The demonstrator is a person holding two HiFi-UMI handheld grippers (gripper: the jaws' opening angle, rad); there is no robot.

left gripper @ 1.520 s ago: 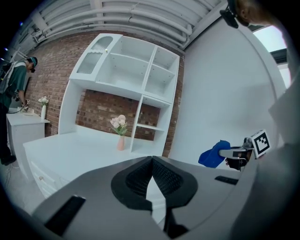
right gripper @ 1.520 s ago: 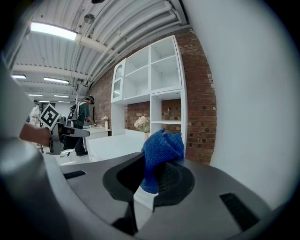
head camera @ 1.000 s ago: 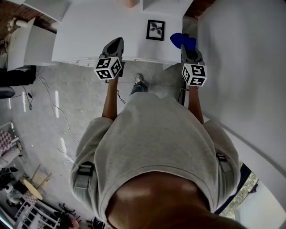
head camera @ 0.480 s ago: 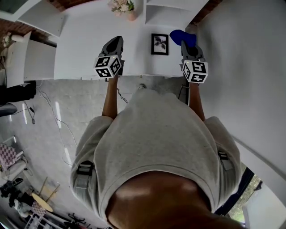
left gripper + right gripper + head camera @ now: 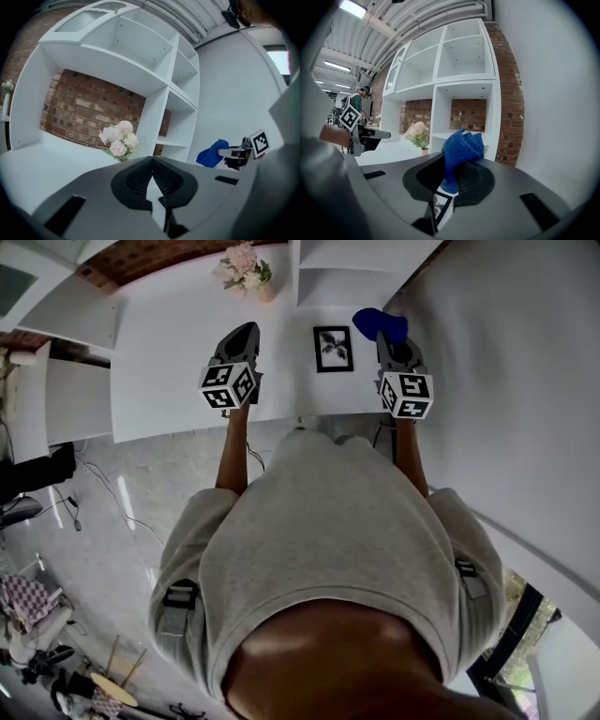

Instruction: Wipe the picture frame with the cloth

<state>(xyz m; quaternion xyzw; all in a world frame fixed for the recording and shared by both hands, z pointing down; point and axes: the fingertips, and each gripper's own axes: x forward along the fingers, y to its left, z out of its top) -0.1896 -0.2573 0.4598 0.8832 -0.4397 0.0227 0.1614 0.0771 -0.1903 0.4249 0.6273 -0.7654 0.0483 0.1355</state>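
Your right gripper [image 5: 390, 341] is clamped on the blue knit cloth [image 5: 378, 322], just R of the black-framed picture [image 5: 334, 348] on the white table [image 5: 159, 362]. Left gripper [image 5: 240, 334]: jaws together, nothing btwn them.

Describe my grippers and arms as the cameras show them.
The left gripper and right gripper are dark grey wedges with ribbed black fingers. Each carries a white cube of black square markers. The shirt is light grey with short sleeves.
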